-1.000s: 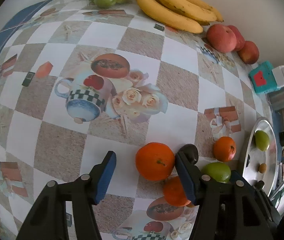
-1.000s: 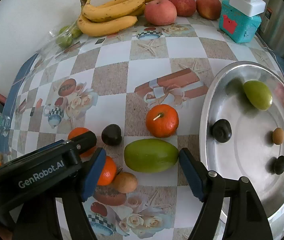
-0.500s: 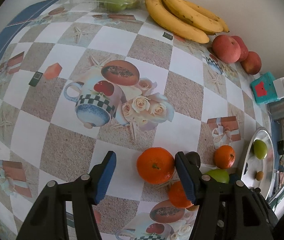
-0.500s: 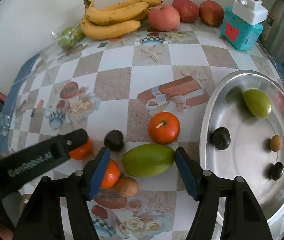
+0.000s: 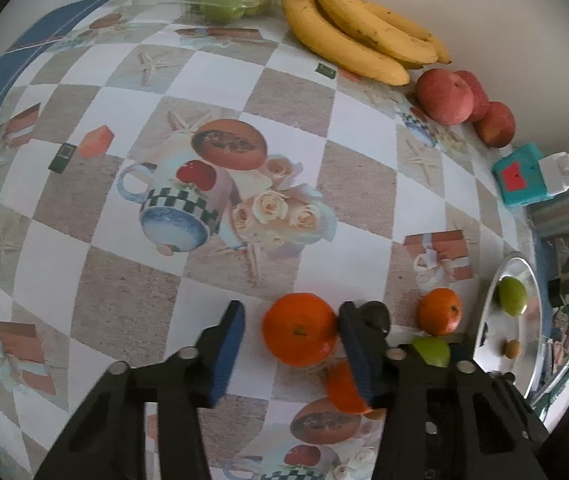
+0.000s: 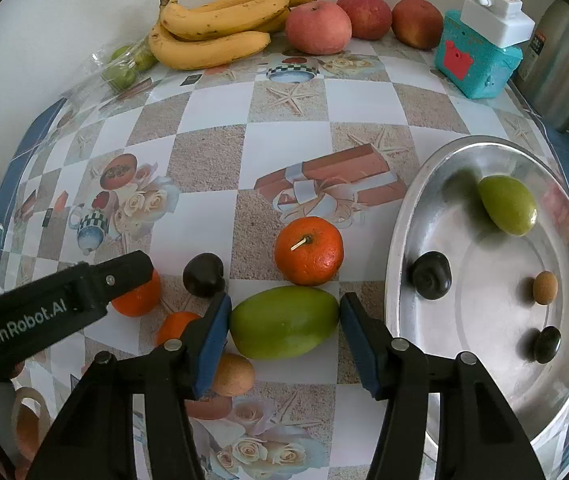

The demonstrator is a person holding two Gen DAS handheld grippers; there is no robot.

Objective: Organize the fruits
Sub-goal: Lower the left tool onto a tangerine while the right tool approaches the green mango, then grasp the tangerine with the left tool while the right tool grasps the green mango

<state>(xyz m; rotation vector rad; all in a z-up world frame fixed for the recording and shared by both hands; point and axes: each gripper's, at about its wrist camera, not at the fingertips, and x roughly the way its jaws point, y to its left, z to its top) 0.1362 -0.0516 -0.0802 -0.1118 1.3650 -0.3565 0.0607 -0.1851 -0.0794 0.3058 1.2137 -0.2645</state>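
The green mango (image 6: 284, 322) lies on its side on the tabletop (image 6: 284, 144), just left of the steel tray (image 6: 404, 216), with the right gripper (image 6: 284, 336) straddling it. That gripper's jaws are closing: both blue pads sit at the mango's two ends, the left one touching, the right one touching or a hair off.

Just left of the mango, past a dark plum (image 6: 203, 274), the big orange (image 5: 299, 329) rests on the tabletop between the jaws of the left gripper (image 5: 289, 344), which are closing too. The right pad touches the orange; the left pad stands clear of it, so it is not yet clamped.

Close around the mango lie another orange with a stalk (image 6: 309, 250) just behind it, a smaller orange (image 6: 174, 326) and a brown fruit (image 6: 233, 374) at its left end. In the tray to its right sit a second green mango (image 6: 507, 204), a dark plum (image 6: 431, 275), a small tan fruit (image 6: 545, 287) and a small dark one (image 6: 547, 344).

Far behind the mango, along the wall, are bananas (image 6: 216, 26), three red apples (image 6: 318, 28), bagged green fruit (image 6: 126, 68) and a teal box (image 6: 474, 56).
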